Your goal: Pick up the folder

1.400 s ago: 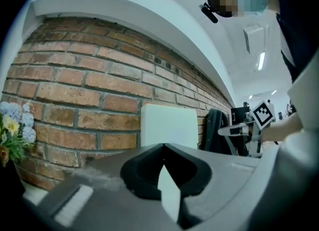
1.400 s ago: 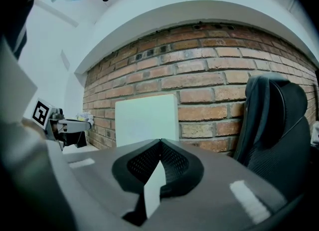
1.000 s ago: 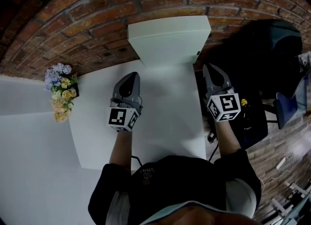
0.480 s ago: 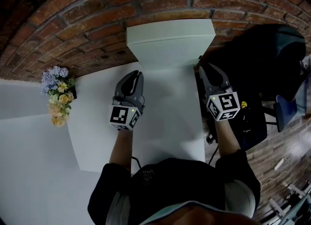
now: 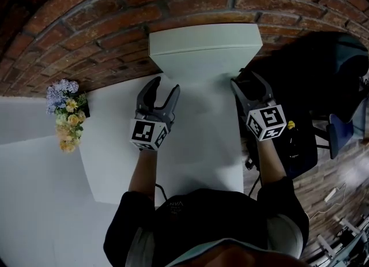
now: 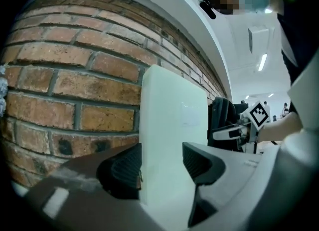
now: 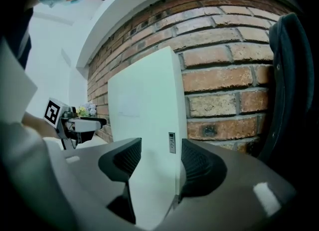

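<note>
Person: stands at the near edge of the table (image 5: 202,150), dark sleeves reaching forward, one tool in each hand
Table: white, its far edge pushed up against the wall
Left gripper (image 5: 165,85): low over the table towards the far edge, at the folder's lower left corner; its jaws are parting, and its own view (image 6: 162,167) shows the folder's left side in the gap, one pad level with the folder's edge, the other clear of the face, so no grip
Right gripper (image 5: 247,81): by the table's right edge, at the folder's lower right corner; its jaws are parting too, and its own view (image 7: 159,162) shows the folder's right edge in the gap, neither pad pressing on it
Folder (image 5: 202,49): white, standing upright on the far edge of the table, back against the wall, between the two tools; a small label (image 7: 171,142) sits on its right edge
Flowers (image 5: 66,116): a pale bunch just off the table's far left corner
Wall (image 5: 115,18): red brick, behind everything
Chair (image 5: 314,70): dark, off the table's right side
</note>
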